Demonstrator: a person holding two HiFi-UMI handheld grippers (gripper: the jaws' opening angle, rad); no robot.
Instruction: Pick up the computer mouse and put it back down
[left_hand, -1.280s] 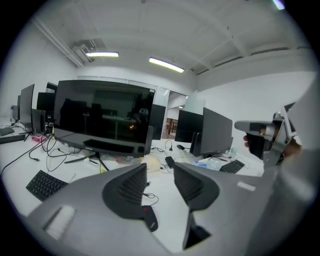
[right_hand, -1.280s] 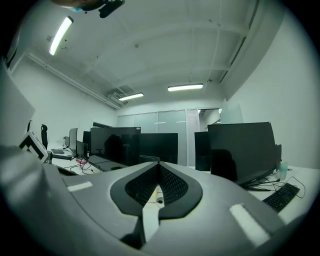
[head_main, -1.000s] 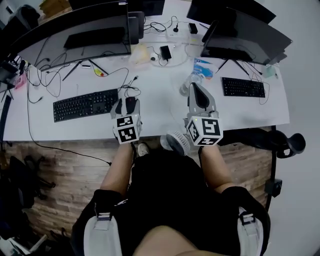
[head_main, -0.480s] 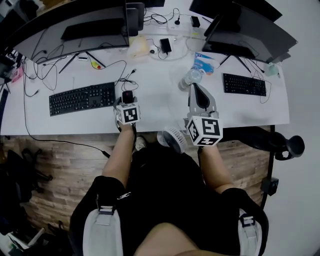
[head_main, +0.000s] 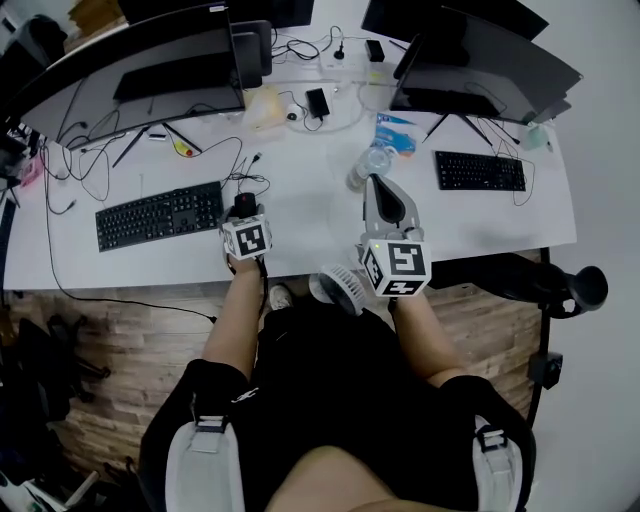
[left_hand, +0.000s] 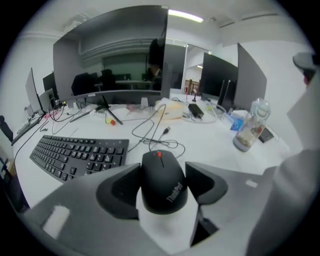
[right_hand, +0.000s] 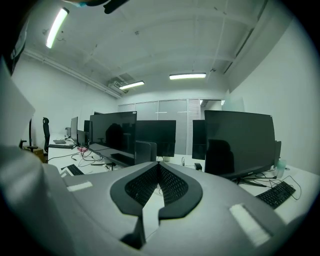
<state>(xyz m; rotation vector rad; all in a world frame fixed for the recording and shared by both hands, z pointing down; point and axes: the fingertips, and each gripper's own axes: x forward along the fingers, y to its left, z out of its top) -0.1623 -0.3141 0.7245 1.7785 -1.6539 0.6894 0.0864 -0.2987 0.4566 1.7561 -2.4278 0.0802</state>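
A black computer mouse (left_hand: 164, 180) with a red scroll wheel rests on the white desk (head_main: 300, 215), right of a black keyboard (head_main: 160, 214). My left gripper (left_hand: 162, 171) points down at it, one jaw on each side of it. Its jaws have just been opening; the pads stand close beside the mouse without squeezing it. In the head view the mouse (head_main: 243, 206) shows just beyond the left gripper's marker cube. My right gripper (head_main: 376, 185) hovers over the desk's front right part; its jaws are shut on nothing, and its pads (right_hand: 150, 185) meet at the tips.
The mouse's cable (left_hand: 160, 142) coils just behind it. A clear bottle (head_main: 364, 167) stands ahead of the right gripper. A second keyboard (head_main: 480, 171) lies at the right. Monitors (head_main: 130, 75) line the back. Below the desk's front edge is a white fan (head_main: 340, 285).
My left gripper has sunk toward the desk with the mouse between its jaws, and the mouse now rests on the desk. The right gripper has stayed where it was.
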